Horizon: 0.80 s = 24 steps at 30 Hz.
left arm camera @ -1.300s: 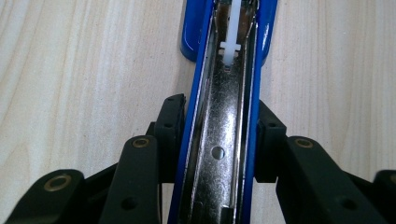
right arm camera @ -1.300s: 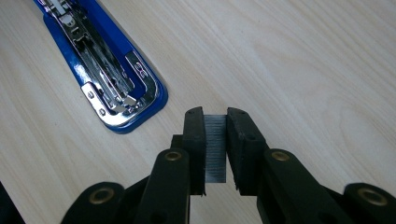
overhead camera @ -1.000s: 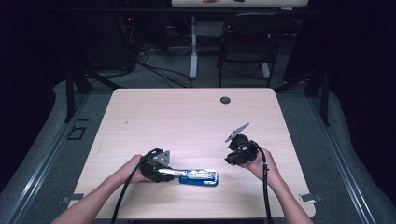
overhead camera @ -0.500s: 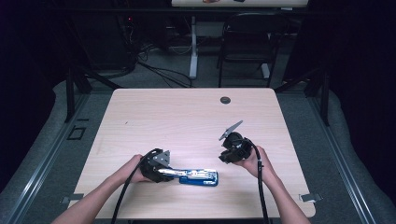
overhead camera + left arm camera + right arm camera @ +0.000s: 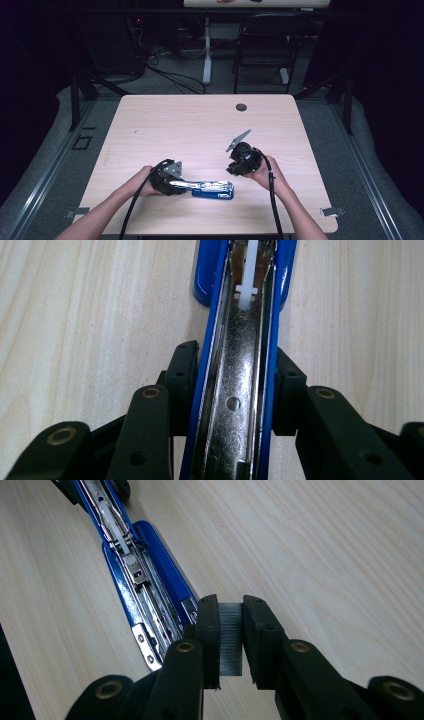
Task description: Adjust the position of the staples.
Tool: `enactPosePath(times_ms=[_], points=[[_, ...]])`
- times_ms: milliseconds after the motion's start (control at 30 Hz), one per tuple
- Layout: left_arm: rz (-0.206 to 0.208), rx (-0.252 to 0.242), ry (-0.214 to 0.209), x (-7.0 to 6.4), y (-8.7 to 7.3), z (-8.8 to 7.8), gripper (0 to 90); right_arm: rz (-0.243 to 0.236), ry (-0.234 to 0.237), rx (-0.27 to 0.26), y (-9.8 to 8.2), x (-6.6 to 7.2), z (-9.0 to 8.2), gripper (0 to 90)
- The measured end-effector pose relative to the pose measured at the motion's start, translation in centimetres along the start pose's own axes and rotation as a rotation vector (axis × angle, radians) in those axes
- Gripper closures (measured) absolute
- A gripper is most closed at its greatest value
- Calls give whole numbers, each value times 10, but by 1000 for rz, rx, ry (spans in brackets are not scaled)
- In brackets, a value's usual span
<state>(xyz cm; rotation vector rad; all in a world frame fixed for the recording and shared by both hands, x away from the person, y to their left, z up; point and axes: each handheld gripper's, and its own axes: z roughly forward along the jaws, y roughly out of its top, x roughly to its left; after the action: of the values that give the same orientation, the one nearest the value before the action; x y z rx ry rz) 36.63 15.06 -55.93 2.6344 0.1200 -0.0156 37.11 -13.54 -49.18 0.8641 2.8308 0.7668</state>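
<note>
Scene: a person is sitting at a pale wooden table (image 5: 200,125), a two-jaw gripper in each hand, forearms coming in from the near edge in the high view.

Stapler: a blue stapler (image 5: 212,189) is lying opened out flat near the front edge of the table, between the two hands, its metal channel facing up.

Left gripper: the left gripper (image 5: 235,390) is clamping the stapler from both sides, one black pad pressing against each blue flank; in the left gripper view the shiny channel is running up between the jaws, with a white plastic pusher (image 5: 246,290) sitting farther along it.

Left hand: the left hand (image 5: 142,181) is resting low at the stapler's left end in the high view.

Right gripper: the right gripper (image 5: 231,640) is pinching a strip of staples (image 5: 230,637), the grey ribbed block standing upright between its pads.

Position of staples: in the right gripper view the strip is hanging just beside the near end of the open stapler (image 5: 145,590), above the table; whether it is touching the stapler cannot be told.

Right hand: the right hand (image 5: 265,172) is holding its gripper up and to the right of the stapler in the high view, a grey plate (image 5: 238,140) tilting off its top.

Background: a small dark round cap (image 5: 241,107) is sitting in the far part of the tabletop, well apart from both hands.
</note>
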Motion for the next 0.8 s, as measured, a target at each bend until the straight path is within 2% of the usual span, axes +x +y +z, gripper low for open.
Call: enactPosePath(times_ms=[433,800], points=[[-2,1,-2,0,0,0,629,-39,16,-2,5,8,-1,790],[-2,2,-2,0,0,0,629,-46,29,-8,7,11,0,790]])
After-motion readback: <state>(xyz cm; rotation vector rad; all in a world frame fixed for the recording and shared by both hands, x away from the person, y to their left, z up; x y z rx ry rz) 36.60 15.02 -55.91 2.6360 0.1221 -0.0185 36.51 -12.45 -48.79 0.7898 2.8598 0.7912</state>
